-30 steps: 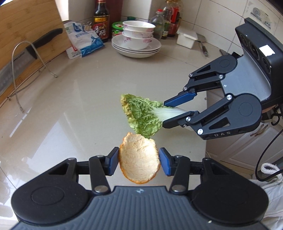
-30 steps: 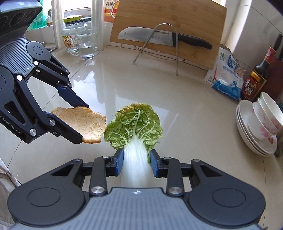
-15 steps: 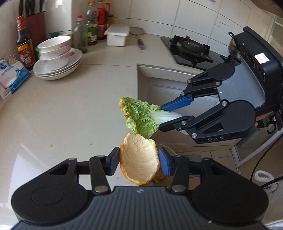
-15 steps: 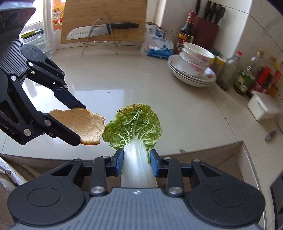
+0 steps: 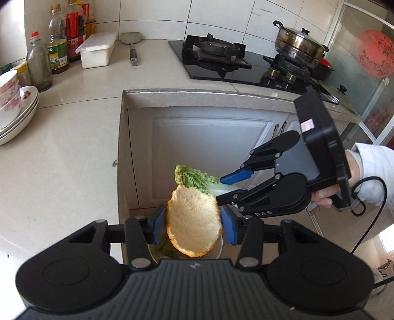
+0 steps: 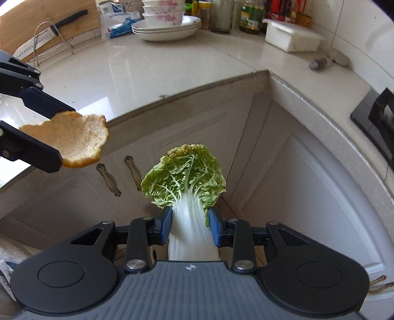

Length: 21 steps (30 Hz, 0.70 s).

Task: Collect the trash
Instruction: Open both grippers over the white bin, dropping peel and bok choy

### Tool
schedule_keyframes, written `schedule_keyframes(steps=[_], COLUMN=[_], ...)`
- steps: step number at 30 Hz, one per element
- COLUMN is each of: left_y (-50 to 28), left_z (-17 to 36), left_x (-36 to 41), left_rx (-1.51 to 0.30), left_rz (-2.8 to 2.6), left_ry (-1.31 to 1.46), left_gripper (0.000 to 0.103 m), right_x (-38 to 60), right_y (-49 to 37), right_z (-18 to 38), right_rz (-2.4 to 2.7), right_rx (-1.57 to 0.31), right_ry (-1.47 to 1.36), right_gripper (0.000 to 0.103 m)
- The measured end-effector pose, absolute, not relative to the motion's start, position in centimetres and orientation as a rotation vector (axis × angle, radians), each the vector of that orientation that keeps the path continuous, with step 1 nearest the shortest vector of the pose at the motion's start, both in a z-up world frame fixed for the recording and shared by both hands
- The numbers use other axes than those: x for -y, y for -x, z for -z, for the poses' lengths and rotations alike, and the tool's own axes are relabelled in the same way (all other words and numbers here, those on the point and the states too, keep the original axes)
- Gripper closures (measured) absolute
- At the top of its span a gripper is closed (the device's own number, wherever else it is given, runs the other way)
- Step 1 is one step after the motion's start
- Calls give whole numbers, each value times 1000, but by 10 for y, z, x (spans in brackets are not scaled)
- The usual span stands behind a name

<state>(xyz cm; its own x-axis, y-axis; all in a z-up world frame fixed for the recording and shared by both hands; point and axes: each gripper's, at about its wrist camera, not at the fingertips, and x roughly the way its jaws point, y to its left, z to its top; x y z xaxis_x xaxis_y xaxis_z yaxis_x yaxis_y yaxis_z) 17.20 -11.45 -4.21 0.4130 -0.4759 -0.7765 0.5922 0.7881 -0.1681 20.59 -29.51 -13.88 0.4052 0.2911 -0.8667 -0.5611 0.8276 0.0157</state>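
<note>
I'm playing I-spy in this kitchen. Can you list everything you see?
curled orange peel: 1, orange-white, in left hand-held gripper
green cabbage leaf: 1, green-white, in right hand-held gripper
flowered white bowls: stacked on white plates, counter
bottles: several, by wall
white lidded plastic box: 1, counter
steel pot: 1, on black gas stove
black-handled knife: 1, on wire rack
left hand-held gripper: black, blue pads
right hand-held gripper: same

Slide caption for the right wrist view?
Right gripper grips cabbage leaf; left gripper holds orange peel beside it.
</note>
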Motion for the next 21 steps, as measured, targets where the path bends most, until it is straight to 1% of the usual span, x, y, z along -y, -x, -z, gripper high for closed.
schedule_keyframes(steps=[6, 8, 9, 10, 11, 13, 14, 16, 18, 19, 21], left_y=[-180, -184, -186, -187, -188, -191, -193, -195, -199, -201, -204], left_z=[49, 53, 54, 56, 58, 61, 63, 67, 72, 75, 82], left_x=[125, 129, 130, 132, 133, 137, 140, 144, 150, 153, 159], left_rx=[-932, -935, -938, -939, -939, -943, -946, -952, -961, -966, -975], left_rz=[671, 670, 667, 666, 669, 671, 672, 674, 675, 677, 680], left_ry=[-154, -153, -155, -157, -159, -163, -164, -164, -164, -163, -161], left_gripper=[56, 56, 56, 56, 56, 56, 56, 56, 56, 56, 56], right_x=[297, 297, 297, 297, 297, 300, 302, 306, 310, 312, 318], right_y=[-220, -223, -224, -225, -225, -224, -224, -220, -213, -210, -204], right_z=[186, 196, 199, 200, 201, 201, 200, 197, 193, 191, 186], right_rz=[-526, -514, -509, -504, -502, -490, -485, -472, -457, -451, -435], right_rx=[-1083, -1087, -1088, -1087, -1088, -1085, -1080, -1072, -1059, -1057, -1054], right_ry=[233, 219, 213, 207, 198, 186, 185, 183, 184, 184, 184], right_gripper=[65, 62, 55, 50, 48, 39, 37, 25, 15, 13, 12])
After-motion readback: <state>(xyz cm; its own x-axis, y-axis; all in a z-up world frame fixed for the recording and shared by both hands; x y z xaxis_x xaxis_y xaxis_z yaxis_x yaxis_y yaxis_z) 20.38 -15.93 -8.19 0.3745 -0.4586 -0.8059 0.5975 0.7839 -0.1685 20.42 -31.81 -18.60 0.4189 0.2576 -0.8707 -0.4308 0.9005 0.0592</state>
